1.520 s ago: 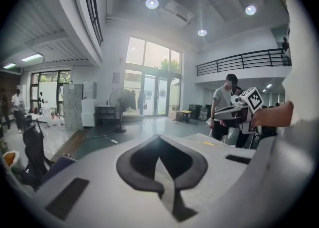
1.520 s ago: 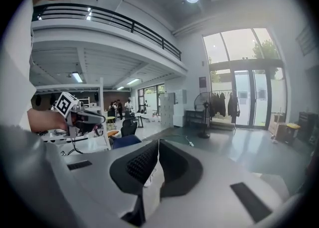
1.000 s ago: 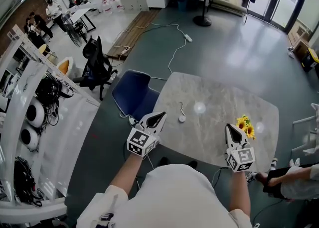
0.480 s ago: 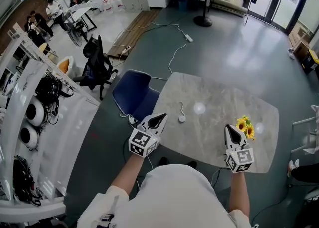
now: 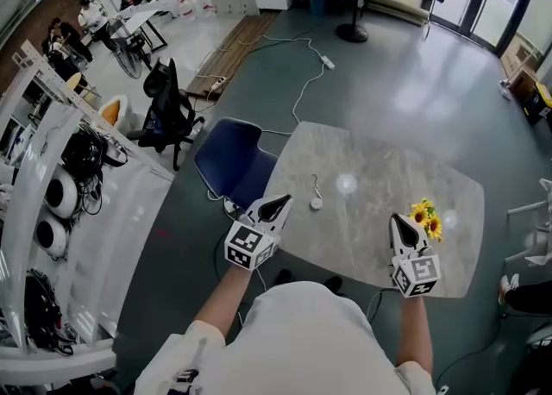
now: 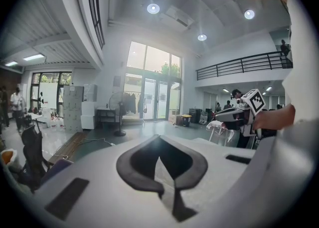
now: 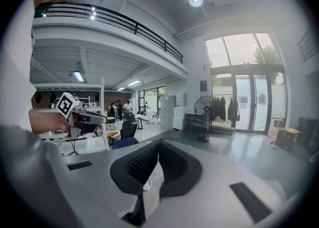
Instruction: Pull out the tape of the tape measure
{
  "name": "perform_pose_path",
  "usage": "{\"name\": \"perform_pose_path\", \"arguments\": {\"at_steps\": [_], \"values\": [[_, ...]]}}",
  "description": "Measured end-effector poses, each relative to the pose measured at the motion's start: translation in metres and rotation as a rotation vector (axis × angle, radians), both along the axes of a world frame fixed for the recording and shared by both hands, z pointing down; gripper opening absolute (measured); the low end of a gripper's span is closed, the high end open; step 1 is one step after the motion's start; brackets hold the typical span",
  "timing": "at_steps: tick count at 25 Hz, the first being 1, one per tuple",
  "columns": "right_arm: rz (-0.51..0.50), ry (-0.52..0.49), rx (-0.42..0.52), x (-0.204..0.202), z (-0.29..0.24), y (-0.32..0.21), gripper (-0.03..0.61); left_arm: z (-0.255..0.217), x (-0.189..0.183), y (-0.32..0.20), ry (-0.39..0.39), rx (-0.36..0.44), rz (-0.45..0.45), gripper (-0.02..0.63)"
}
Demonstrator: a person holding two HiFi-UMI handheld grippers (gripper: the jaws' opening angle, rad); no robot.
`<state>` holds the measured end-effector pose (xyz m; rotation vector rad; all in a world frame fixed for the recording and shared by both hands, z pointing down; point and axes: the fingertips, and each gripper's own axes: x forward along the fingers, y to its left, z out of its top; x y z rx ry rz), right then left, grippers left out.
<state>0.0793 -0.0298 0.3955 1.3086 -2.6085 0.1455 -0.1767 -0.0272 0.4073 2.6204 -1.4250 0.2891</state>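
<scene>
A small white tape measure [image 5: 316, 203] with a thin cord lies on the marble table [image 5: 371, 238], left of its middle. My left gripper [image 5: 278, 205] hovers at the table's left edge, a short way left of the tape measure, shut and empty [image 6: 159, 137]. My right gripper [image 5: 399, 226] is over the table's near right part, well right of the tape measure, and its jaws meet at the tips with nothing held [image 7: 159, 140]. In the right gripper view the tape measure [image 7: 148, 182] shows as a white spot below the closed tips.
A bunch of sunflowers [image 5: 426, 217] lies just beyond my right gripper. A blue chair [image 5: 231, 160] stands against the table's left side. A black office chair [image 5: 168, 109] and a white rack [image 5: 52, 212] are further left. A white cable [image 5: 302, 83] crosses the floor.
The left gripper has edged slightly rightward toward the table. The right gripper has stayed put. A person's legs at the lower right have mostly gone out of view.
</scene>
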Motion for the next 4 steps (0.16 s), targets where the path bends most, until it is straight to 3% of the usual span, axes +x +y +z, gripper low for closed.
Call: {"name": "perform_pose_path", "arguments": {"at_steps": [4], "values": [[-0.007, 0.003, -0.001, -0.0030, 0.0028, -0.0007, 0.031, 0.0046, -0.0017, -0.0007, -0.002, -0.012, -0.002, 0.008]]}}
